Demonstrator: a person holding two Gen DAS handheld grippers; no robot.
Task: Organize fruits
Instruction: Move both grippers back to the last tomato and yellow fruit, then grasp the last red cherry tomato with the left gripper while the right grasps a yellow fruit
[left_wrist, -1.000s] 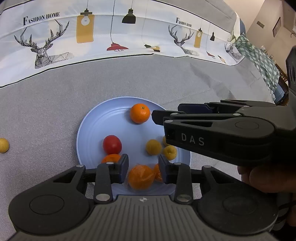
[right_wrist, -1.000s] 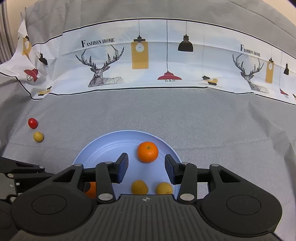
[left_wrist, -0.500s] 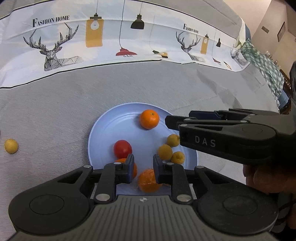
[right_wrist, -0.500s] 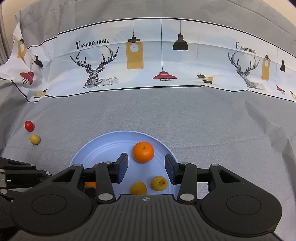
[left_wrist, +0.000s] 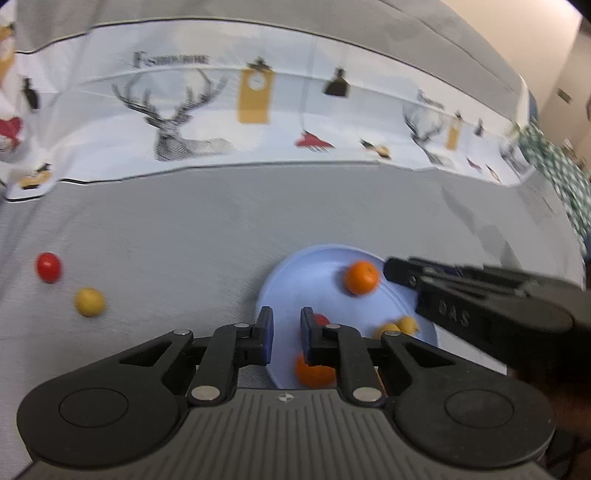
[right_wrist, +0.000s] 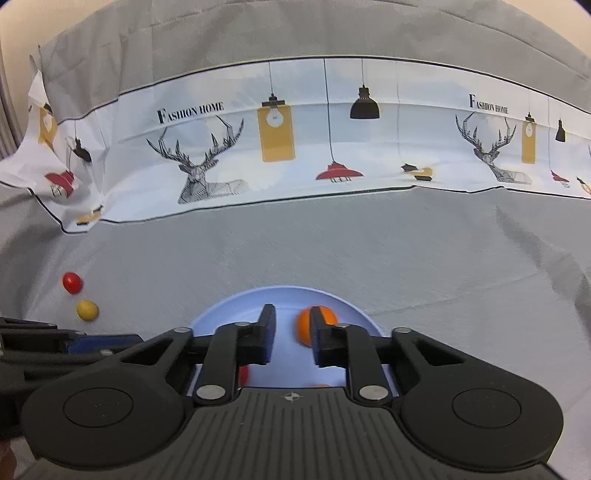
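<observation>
A light-blue plate (left_wrist: 295, 273) (right_wrist: 236, 308) lies on grey cloth and holds two oranges (left_wrist: 361, 277) (left_wrist: 314, 371), a red tomato (left_wrist: 322, 319) and small yellow fruits (left_wrist: 388, 328). On the cloth to the left lie a red tomato (left_wrist: 48, 267) (right_wrist: 72, 282) and a yellow fruit (left_wrist: 89, 302) (right_wrist: 87, 310). My left gripper (left_wrist: 287, 332) hangs over the plate's left rim, its jaws closing to a narrow gap with nothing between them. My right gripper (right_wrist: 293, 332) (left_wrist: 395, 271) is over the plate beside the far orange (right_wrist: 304, 326), also closing and empty.
A white printed cloth band with deer and lamps (right_wrist: 295, 147) rises behind the grey cloth. A green checked fabric (left_wrist: 561, 177) lies at the far right. Grey cloth stretches between the plate and the two loose fruits.
My left gripper has drawn back and swung left off the plate's middle, jaws narrowing with nothing in them. The right gripper's jaws have narrowed sharply. The red tomato on the cloth has come into the left view.
</observation>
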